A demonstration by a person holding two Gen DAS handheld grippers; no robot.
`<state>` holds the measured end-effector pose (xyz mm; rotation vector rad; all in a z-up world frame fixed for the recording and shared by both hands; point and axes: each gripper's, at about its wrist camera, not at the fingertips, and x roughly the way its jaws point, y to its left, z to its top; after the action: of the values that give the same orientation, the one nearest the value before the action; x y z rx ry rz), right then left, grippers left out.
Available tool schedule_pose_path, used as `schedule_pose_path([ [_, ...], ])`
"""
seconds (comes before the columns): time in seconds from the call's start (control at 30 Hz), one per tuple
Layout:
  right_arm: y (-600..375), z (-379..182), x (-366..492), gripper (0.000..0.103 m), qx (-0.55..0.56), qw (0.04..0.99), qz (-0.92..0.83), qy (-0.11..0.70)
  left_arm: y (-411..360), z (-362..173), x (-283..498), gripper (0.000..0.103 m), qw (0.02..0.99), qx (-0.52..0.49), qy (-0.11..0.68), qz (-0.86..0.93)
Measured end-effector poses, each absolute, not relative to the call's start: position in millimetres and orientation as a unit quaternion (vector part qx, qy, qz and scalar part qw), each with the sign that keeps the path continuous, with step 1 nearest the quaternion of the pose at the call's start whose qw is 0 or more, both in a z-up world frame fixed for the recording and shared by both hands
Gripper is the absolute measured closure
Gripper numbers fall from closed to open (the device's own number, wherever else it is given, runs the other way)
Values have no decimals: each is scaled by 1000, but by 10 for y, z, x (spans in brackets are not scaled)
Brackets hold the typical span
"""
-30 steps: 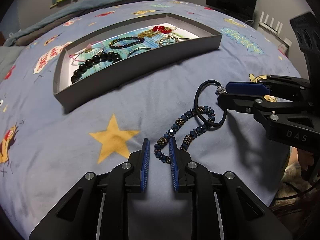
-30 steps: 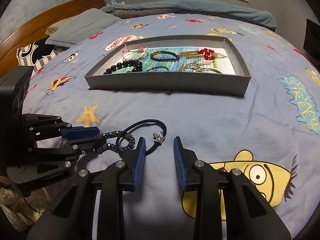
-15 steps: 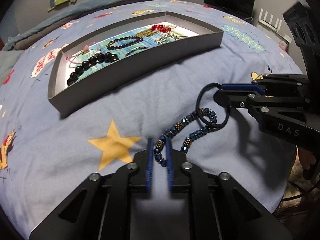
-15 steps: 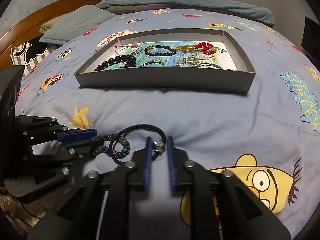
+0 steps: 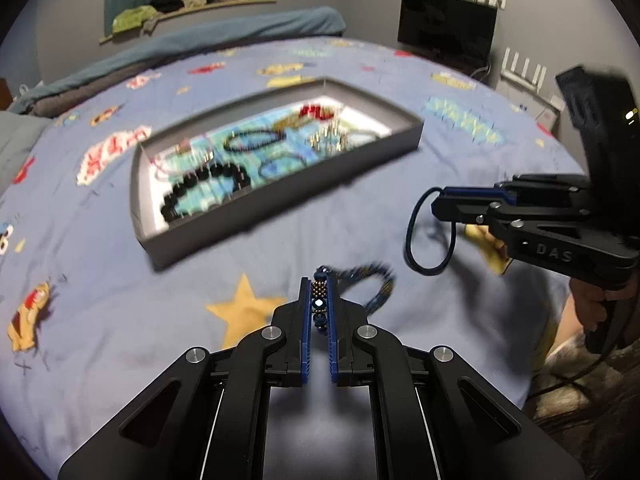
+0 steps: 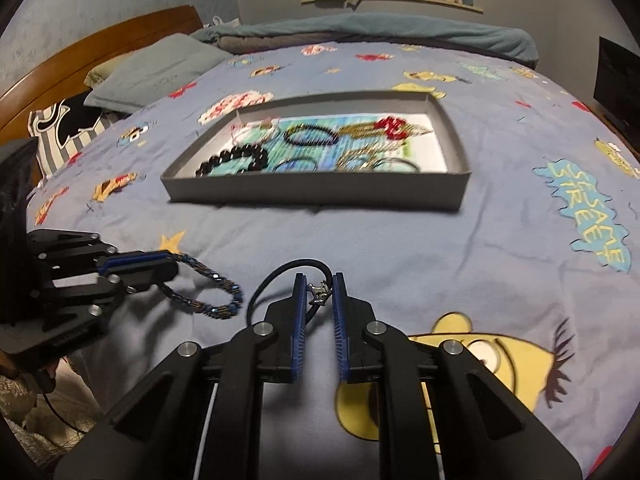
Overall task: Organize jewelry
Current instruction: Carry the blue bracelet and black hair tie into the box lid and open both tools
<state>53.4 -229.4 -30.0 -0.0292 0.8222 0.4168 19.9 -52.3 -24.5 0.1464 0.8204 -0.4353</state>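
While both hang above the bed [image 6: 400,232], left gripper [image 5: 320,300] pinches the beaded bracelet [image 5: 372,284] & right gripper [image 6: 319,292] clamps the black cord loop [image 6: 280,276] at its metal clasp. Bracelet & loop sit apart, w/ the jewelry box [image 6: 320,190] beyond.

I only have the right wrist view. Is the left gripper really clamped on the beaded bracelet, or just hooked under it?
Observer: Clamped. The left gripper pinches a gold-bead section of the beaded bracelet between its pads.
Operator: Is my black cord bracelet clear of it?
Observer: Yes. The black cord bracelet hangs as an open loop from the right gripper, whose jaws have just been closing on it, and there is a gap between the loop and the beads.
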Motion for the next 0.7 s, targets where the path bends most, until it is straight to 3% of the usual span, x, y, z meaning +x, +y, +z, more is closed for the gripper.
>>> schedule_pose_path([
  [0.7, -2552, 225, 1093, 90, 24, 928, 169, 332, -197, 573, 715, 95, 928, 45, 321, -182],
])
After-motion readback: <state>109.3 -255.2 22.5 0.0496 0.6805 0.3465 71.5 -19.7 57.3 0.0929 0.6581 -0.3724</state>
